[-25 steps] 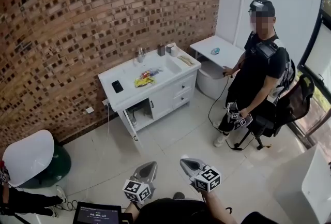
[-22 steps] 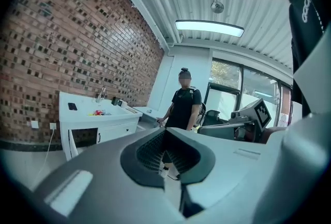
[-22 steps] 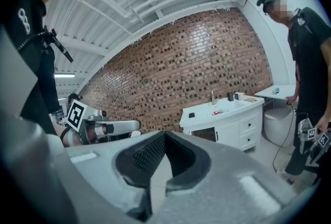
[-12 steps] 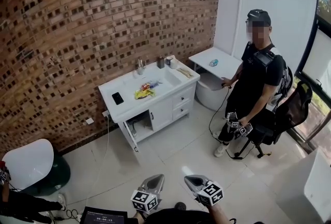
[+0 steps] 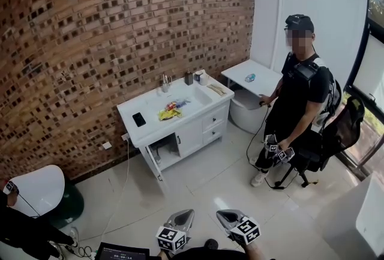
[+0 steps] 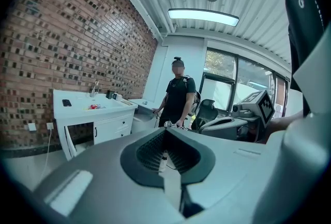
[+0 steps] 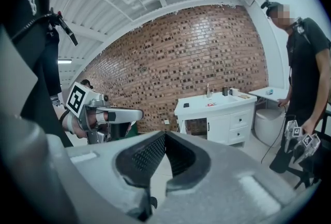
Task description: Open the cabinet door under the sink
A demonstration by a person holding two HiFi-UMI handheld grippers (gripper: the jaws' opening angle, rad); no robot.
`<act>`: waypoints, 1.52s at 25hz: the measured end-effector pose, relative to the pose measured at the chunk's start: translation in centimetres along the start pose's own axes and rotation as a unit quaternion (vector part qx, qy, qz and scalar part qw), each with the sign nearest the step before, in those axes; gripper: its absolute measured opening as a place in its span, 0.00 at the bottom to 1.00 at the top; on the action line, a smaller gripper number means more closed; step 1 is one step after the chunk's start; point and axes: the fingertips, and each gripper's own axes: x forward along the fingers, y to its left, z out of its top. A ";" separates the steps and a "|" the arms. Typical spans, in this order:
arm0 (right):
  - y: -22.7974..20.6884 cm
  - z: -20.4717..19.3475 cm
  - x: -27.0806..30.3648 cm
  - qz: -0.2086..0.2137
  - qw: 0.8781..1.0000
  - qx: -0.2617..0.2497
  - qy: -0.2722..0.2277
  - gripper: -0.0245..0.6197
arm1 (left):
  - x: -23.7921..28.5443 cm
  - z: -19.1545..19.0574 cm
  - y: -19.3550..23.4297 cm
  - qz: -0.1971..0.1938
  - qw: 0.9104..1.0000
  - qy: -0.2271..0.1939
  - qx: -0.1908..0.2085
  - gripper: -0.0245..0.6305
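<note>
Brick wall (image 5: 90, 42): one, red-brown, behind the sink.
Sink cabinet (image 5: 191, 133): one, white, set against that wall, well apart from both grippers.
Cabinet door (image 5: 151, 163): one, already swung open at the cabinet's left end, far beyond the fingertips.
Drawers (image 5: 213, 116): two, stacked at the right end.
Left gripper (image 5: 182, 217): jaws closed, nothing between them.
Right gripper (image 5: 230, 217): jaws closed, empty, just beside the left.
Tablet (image 5: 120, 251): one, digits too small to read.
</note>
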 end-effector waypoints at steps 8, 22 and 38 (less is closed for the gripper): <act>-1.1 0.4 -0.8 -0.010 1.000 -0.023 -0.012 0.02 | 1.1 -0.5 -1.3 -0.006 1.000 0.007 0.005 0.06; -2.0 0.2 -1.1 -0.005 1.000 -0.028 -0.006 0.02 | 1.7 -0.4 -2.0 -0.002 1.000 0.012 0.005 0.06; -3.3 0.8 -0.7 -0.008 1.000 -0.025 -0.005 0.02 | 2.8 0.2 -2.1 -0.008 1.000 0.014 0.002 0.06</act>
